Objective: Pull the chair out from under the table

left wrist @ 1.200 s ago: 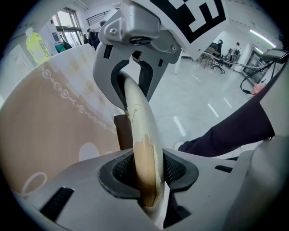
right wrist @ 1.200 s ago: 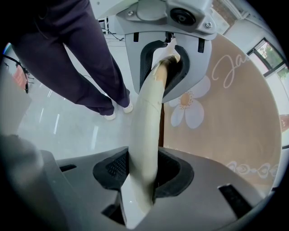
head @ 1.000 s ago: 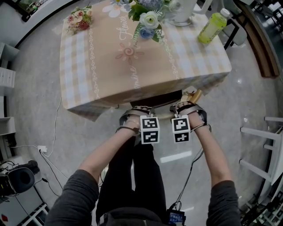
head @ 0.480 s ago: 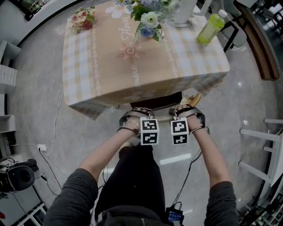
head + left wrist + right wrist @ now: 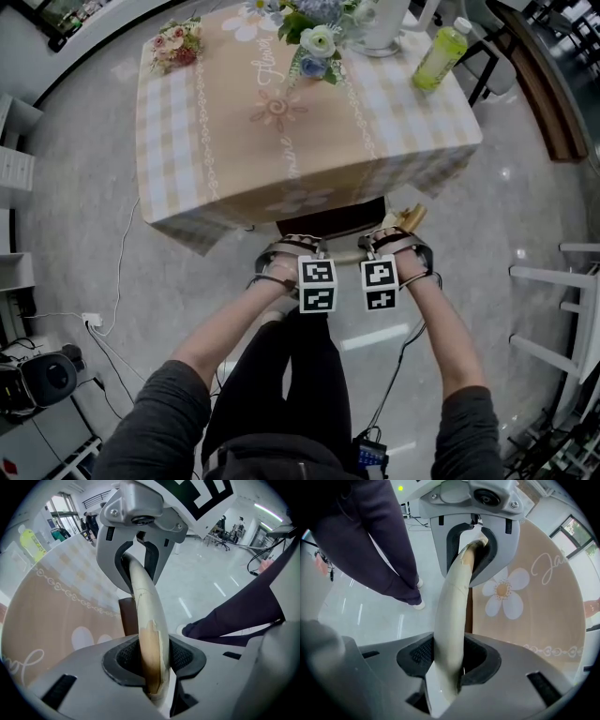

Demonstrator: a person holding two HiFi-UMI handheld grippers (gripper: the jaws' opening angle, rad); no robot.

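Observation:
The chair's cream top rail (image 5: 345,253), its paint worn to bare wood in places, runs between my two grippers, just in front of the table. Its dark seat (image 5: 333,216) shows partly from under the checked tablecloth (image 5: 281,122). In the head view my left gripper (image 5: 292,251) and my right gripper (image 5: 392,242) sit side by side on the rail. The left gripper view shows my left gripper (image 5: 152,663) shut on the rail (image 5: 146,602). The right gripper view shows my right gripper (image 5: 450,663) shut on the rail (image 5: 454,602) too.
On the table stand a vase of flowers (image 5: 314,28), a small bouquet (image 5: 176,39) and a green bottle (image 5: 439,54). The person's dark-trousered legs (image 5: 291,375) are right behind the chair. White frames (image 5: 558,309) stand at the right; cables (image 5: 103,323) and a black device (image 5: 45,377) lie at the left.
Both grippers have drawn back from the table with the rail in them. The tablecloth's edge now sits farther from them and more of the dark seat shows.

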